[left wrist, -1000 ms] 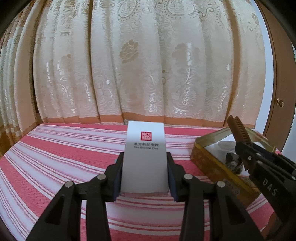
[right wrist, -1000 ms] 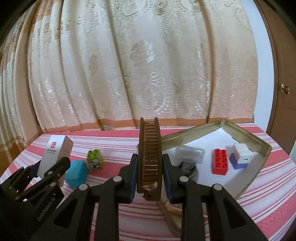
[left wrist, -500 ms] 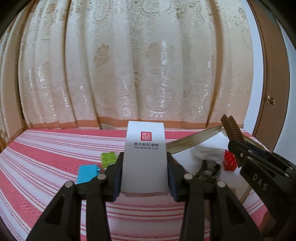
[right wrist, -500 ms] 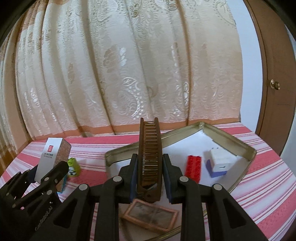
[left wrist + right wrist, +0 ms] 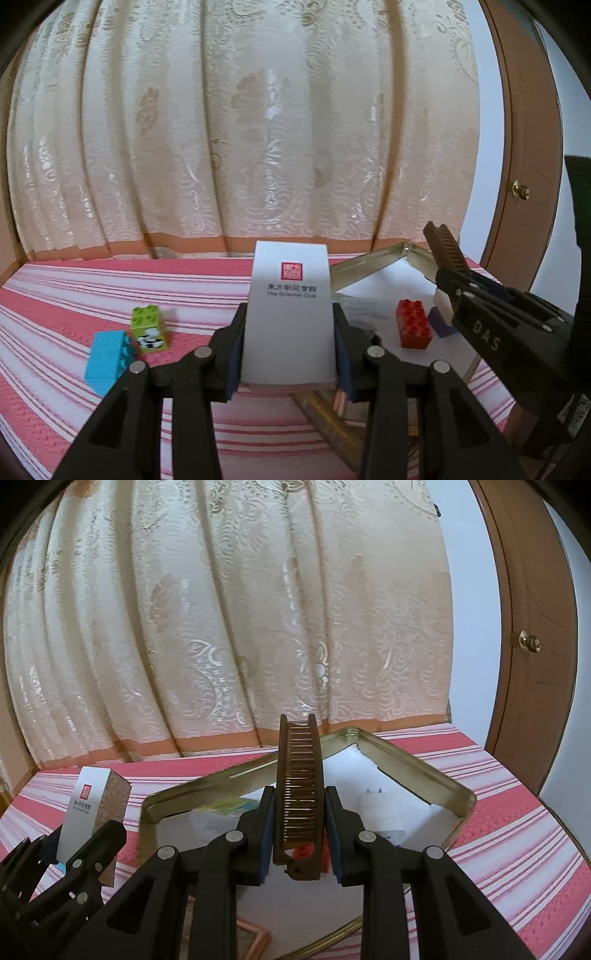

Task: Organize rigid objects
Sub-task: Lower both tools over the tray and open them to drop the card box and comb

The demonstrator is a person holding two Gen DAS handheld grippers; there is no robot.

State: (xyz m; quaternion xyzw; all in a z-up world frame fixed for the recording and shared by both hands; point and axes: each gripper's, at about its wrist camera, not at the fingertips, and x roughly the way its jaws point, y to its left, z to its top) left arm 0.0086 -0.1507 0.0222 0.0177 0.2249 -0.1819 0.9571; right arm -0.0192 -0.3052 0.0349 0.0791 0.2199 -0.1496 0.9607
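My left gripper (image 5: pixel 288 354) is shut on a white box with a red seal (image 5: pixel 289 314), held upright above the striped cloth; the box also shows in the right wrist view (image 5: pixel 86 812). My right gripper (image 5: pixel 299 834) is shut on a brown folding comb (image 5: pixel 300 790), held upright over the gold metal tray (image 5: pixel 417 768). The comb also shows in the left wrist view (image 5: pixel 443 247). In the tray (image 5: pixel 373 262) lie a red brick (image 5: pixel 413 326), a purple and white block (image 5: pixel 439 317) and a clear plastic piece (image 5: pixel 364 306).
A green panda brick (image 5: pixel 148 328) and a blue brick (image 5: pixel 107 358) lie on the red striped cloth (image 5: pixel 74 295) left of the tray. A cream curtain (image 5: pixel 240 129) hangs behind. A wooden door with a knob (image 5: pixel 520 190) stands right. A small framed item (image 5: pixel 255 938) lies at the tray's near edge.
Both grippers have swung right toward the tray with their loads. The bricks on the cloth and the tray's contents have come into the left wrist view.
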